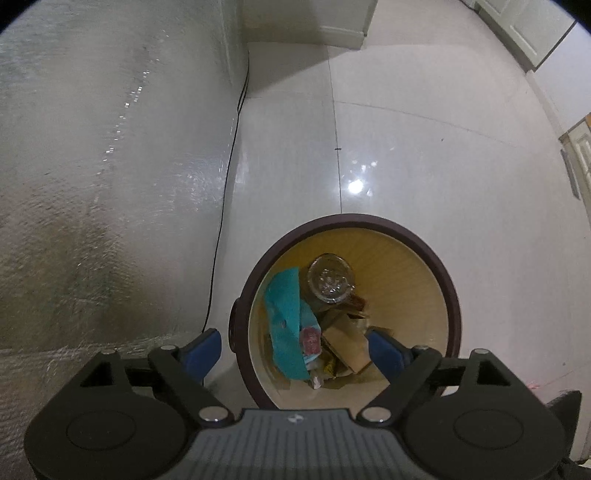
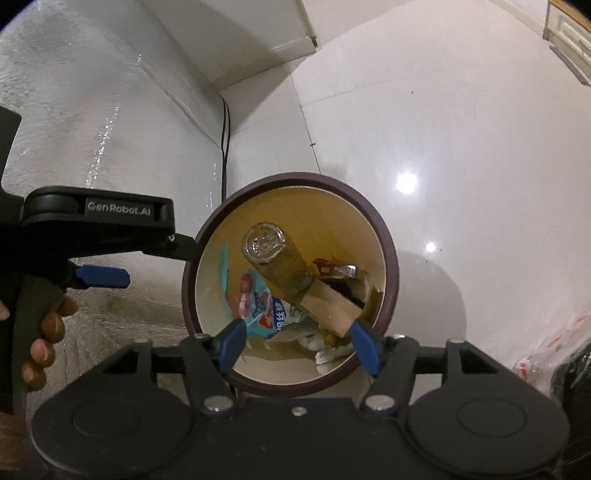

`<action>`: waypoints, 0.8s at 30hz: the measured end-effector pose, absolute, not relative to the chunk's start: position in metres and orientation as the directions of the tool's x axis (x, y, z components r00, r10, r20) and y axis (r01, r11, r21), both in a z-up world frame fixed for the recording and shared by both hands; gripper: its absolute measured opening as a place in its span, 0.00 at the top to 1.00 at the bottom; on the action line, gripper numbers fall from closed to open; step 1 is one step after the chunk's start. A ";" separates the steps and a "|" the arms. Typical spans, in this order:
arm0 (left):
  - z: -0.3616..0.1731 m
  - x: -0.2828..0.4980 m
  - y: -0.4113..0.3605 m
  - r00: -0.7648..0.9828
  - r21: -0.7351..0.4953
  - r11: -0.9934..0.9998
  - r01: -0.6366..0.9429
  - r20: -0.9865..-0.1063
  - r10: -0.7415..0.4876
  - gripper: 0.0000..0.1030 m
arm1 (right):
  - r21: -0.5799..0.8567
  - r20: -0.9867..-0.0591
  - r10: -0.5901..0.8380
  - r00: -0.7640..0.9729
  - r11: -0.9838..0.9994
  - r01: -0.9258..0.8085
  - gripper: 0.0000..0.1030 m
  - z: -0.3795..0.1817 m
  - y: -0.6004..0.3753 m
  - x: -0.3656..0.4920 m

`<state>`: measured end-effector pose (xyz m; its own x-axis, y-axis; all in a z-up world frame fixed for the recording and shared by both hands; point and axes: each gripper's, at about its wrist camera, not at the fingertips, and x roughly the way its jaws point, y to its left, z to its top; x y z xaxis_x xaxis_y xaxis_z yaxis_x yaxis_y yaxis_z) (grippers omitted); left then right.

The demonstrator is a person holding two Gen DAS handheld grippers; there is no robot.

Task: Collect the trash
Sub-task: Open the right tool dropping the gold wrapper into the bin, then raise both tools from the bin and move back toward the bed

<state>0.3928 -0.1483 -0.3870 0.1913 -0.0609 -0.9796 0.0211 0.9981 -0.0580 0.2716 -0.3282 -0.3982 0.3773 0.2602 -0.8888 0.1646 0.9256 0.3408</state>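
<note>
Both hand-held grippers point steeply down over a round trash bin [image 1: 452,291] standing on a glossy pale tiled floor [image 1: 424,129]. Left hand-held gripper [image 1: 295,349]: jaws spread wide, nothing between the blue pads, one pad outside the bin's dark rim on the wall side, the other over the opening. Right hand-held gripper [image 2: 298,349]: jaws apart, empty, both pads just inside the near rim; the snack wrapper [image 2: 264,308] lies directly below and ahead of its left pad, whether touching I cannot tell. Bin contents, ahead of the right fingertips: a clear bottle [image 2: 275,258] leaning bottom-up toward the far wall, a cardboard piece [image 2: 330,304] under it, a teal wrapper [image 1: 286,314] against the left wall, white crumpled scraps at the bottom. In the right wrist view the left hand-held gripper enters from the left, its tip meeting the bin's rim at the left edge; a hand [image 2: 44,328] grips its handle. Left of the bin, close beside it: a textured silvery covered surface [image 1: 92,166], with a black cable [image 1: 227,184] running down the gap along its edge. Right of and beyond the bin the floor lies open up to a white baseboard [image 1: 341,35]. A clear plastic wrapper with red marks [image 2: 554,343] lies on the floor off to the right of the right hand-held gripper.
</note>
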 end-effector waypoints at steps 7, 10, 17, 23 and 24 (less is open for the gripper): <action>-0.365 0.373 -0.145 0.231 -0.065 0.997 0.029 -0.970 -0.070 0.06 | 0.313 -0.886 0.242 0.396 0.942 0.125 0.08 -0.378 -0.326 0.260; -0.355 0.363 -0.143 0.241 -0.069 0.997 0.028 -0.968 -0.073 0.03 | 0.306 -0.883 0.234 0.408 0.945 0.119 0.03 -0.370 -0.327 0.253; -0.327 0.340 -0.136 0.272 -0.075 0.997 0.035 -0.959 -0.082 0.00 | 0.262 -0.883 0.189 0.430 0.958 0.116 0.00 -0.348 -0.334 0.238; -0.302 0.316 -0.124 0.302 -0.101 0.994 0.034 -0.947 -0.107 0.00 | 0.237 -0.877 0.159 0.454 0.964 0.121 0.00 -0.328 -0.339 0.224; -0.300 0.313 -0.123 0.306 -0.105 0.994 0.036 -0.946 -0.111 0.00 | 0.232 -0.876 0.153 0.458 0.965 0.120 0.00 -0.325 -0.339 0.221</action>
